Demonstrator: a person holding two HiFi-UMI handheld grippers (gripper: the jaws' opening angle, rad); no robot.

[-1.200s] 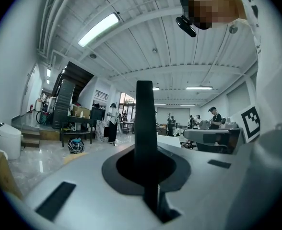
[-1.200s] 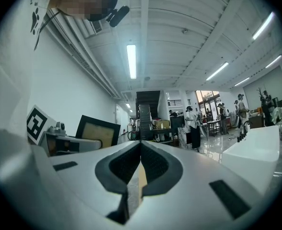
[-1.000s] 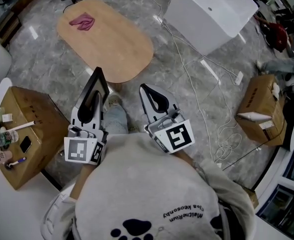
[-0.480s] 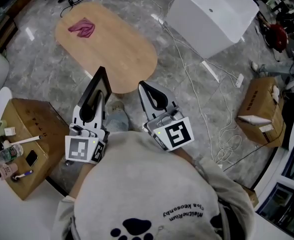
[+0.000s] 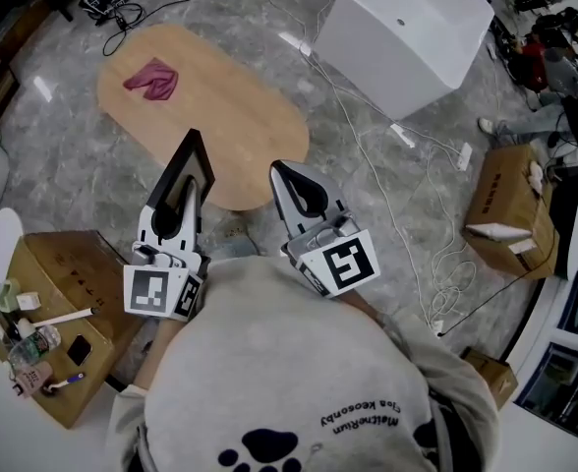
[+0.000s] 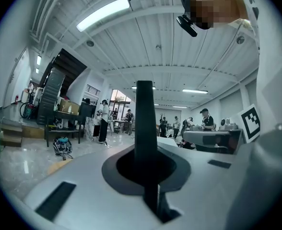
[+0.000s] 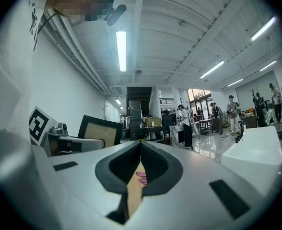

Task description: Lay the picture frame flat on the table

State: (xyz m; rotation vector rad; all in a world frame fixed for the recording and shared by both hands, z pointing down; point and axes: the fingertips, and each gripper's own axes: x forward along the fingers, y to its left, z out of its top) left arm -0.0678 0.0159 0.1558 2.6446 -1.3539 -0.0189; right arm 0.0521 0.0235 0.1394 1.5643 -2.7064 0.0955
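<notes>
The person has walked toward the oval wooden table (image 5: 232, 116). In the head view its near edge was clearly ahead of both grippers a second ago, and now it lies just under their tips. The cardboard box (image 5: 65, 281) on the left has slid back and down in the picture. Nothing has changed in the grip. The left gripper (image 5: 185, 193) is clenched on the picture frame (image 5: 195, 161) and holds it upright, on its edge, in the air at the near end of the table. The right gripper (image 5: 289, 177) is closed and carries nothing; through its slit only the table top and a pink cloth (image 5: 151, 79) are seen. So the carrying part looks almost finished, and the frame is not yet laid down.

In the head view the frame shows only as a thin dark blade. Its pale middle and dark border appear only in the right gripper view. How high it hangs above the table cannot be judged. The person's grey shirt covers the lower part of the head view, so the arms and the floor under them are hidden.
</notes>
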